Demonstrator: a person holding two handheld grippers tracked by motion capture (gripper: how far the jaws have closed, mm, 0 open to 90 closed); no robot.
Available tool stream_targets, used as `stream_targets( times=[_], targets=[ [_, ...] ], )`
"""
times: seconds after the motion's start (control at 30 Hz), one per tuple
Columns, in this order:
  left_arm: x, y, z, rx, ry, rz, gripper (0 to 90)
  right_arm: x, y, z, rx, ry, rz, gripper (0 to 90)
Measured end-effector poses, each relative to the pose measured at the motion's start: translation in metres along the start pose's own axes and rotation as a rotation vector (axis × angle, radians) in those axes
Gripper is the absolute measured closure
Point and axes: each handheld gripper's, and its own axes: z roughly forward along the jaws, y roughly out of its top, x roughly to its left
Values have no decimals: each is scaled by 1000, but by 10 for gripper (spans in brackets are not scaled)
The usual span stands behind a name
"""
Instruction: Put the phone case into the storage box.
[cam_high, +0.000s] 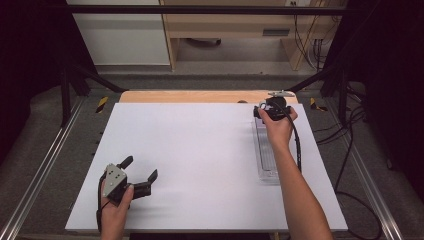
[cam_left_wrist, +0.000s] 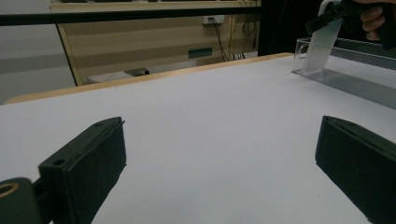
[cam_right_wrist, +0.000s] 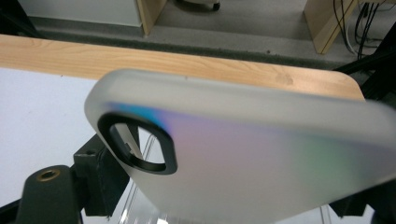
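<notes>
A frosted, see-through phone case (cam_right_wrist: 261, 154) with a black camera ring lies across the right gripper view. My right gripper (cam_right_wrist: 229, 191) is shut on it, one black jaw on each side. In the high view that gripper (cam_high: 272, 111) is over the far end of a clear plastic tray (cam_high: 267, 160) at the table's right. The left gripper view shows the case (cam_left_wrist: 321, 44) upright, its lower end inside the tray (cam_left_wrist: 355, 81). My left gripper (cam_high: 141, 169) rests at the front left of the white table, open, with nothing between its jaws (cam_left_wrist: 219, 135).
A white board (cam_high: 200, 150) covers the table, with a strip of wood (cam_high: 200, 96) along its far edge. Black frame bars and cables stand to both sides, and wooden furniture stands behind the table.
</notes>
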Motion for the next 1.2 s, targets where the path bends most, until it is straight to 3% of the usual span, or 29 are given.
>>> stream_targets(
  times=[0.13, 0.23, 0.33, 0.6, 1.0, 1.07, 1.1, 1.2],
  targets=[
    [1, -1, 0, 4, 2, -5, 15, 3, 5, 11, -36, 9, -6, 116],
    [1, -1, 0, 4, 0, -6, 15, 7, 8, 15, -82, -25, -61, 107],
    [1, -1, 0, 5, -1, -9, 15, 7, 8, 16, -110, -15, -38, 89],
    [-2, -2, 1, 14, -5, 2, 15, 4, 14, 23, -122, -1, -10, 63],
    [-3, -3, 4, 33, -1, 24, 15, 7, 28, 45, -158, 13, -24, 60],
    [-3, -3, 3, 31, -1, 24, 15, 6, 29, 45, -167, 11, -21, 62],
    [-2, -3, 3, 28, 0, 20, 15, 4, 29, 42, -191, 14, 5, 60],
    [1, -4, 3, 30, 8, 14, 15, 0, 30, 39, -203, 16, 5, 59]
  ],
)
